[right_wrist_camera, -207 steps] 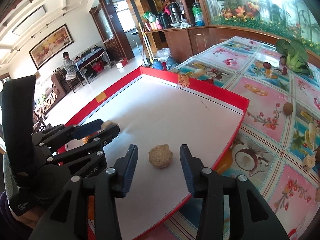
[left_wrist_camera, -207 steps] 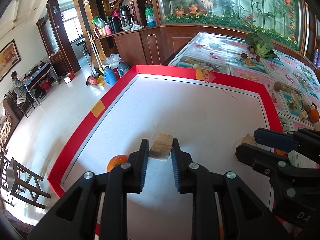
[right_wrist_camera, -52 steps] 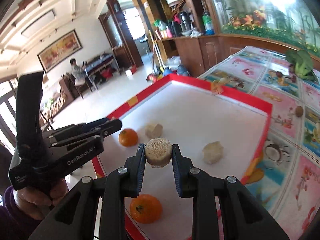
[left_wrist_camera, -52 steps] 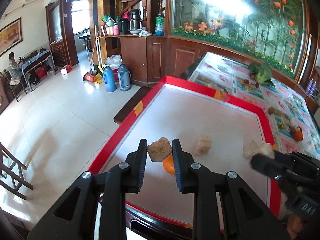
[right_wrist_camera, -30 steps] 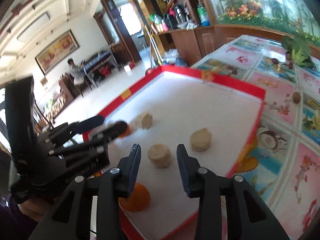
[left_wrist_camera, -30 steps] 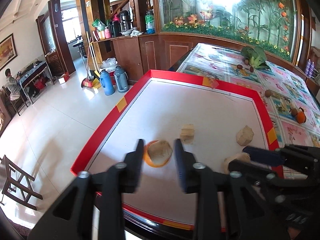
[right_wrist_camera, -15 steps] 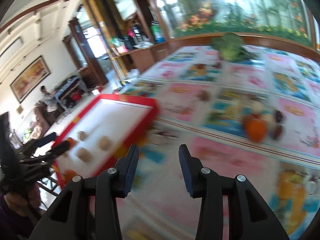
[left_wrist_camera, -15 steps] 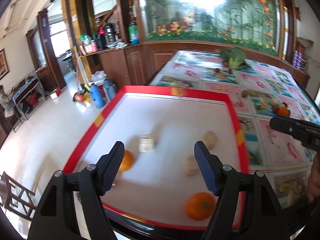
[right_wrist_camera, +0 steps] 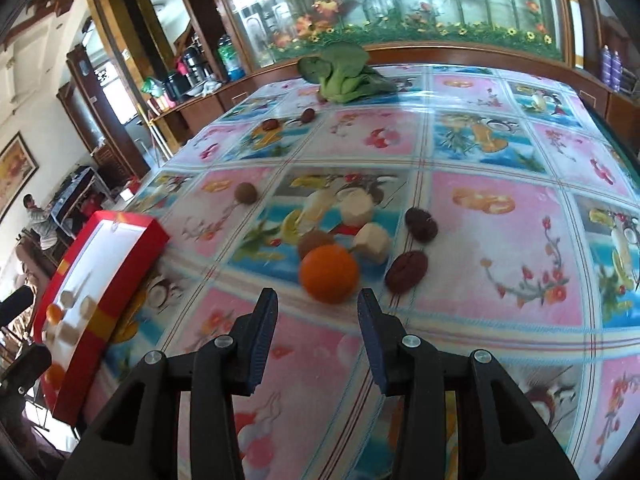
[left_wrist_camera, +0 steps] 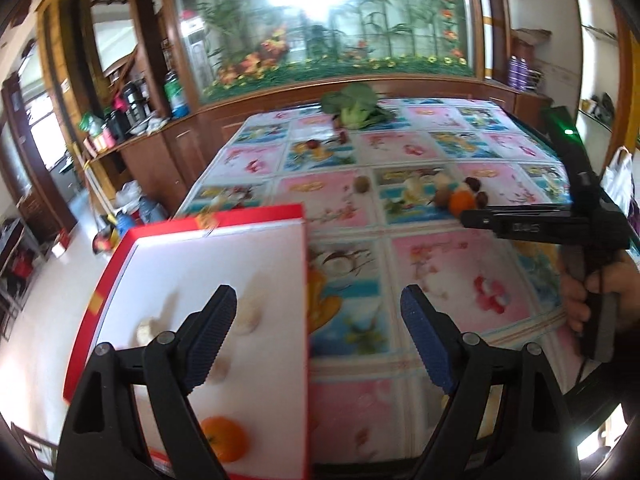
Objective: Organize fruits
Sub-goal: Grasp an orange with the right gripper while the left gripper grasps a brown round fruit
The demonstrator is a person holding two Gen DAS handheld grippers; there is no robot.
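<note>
- Two grippers in view: left gripper (left_wrist_camera: 318,316) with jaws wide apart and nothing between them, having just been opening; right gripper (right_wrist_camera: 316,320) with jaws at a narrow-to-medium gap, nothing clamped.
- One red-rimmed white tray (right_wrist_camera: 132,236) at 9 o'clock of the right gripper, holding two oranges and several pale chunks, blurred, count unclear.
- One tray orange (left_wrist_camera: 224,444) sits at 7 o'clock of the left gripper, near the tray's front edge.
- One loose orange (right_wrist_camera: 329,274) on the floral tablecloth (right_wrist_camera: 500,240), at 12 o'clock just ahead of the right fingertips, apart from the pads.
- Two dark red dates (right_wrist_camera: 406,271) at 1 o'clock of the right gripper, one near the orange, one further back.
- Two pale peeled pieces (right_wrist_camera: 374,242) behind the orange, at 12 to 1 o'clock.
- Two brown round fruits: one touching the orange's back side, another brown fruit (right_wrist_camera: 245,192) at 11 o'clock, well apart.
- One leafy green vegetable (right_wrist_camera: 344,72) at the far table edge, 12 o'clock.
- Both grippers point downward at a slant over the table; a hand (left_wrist_camera: 592,292) grips the right gripper's handle at 3 o'clock in the left wrist view.
</note>
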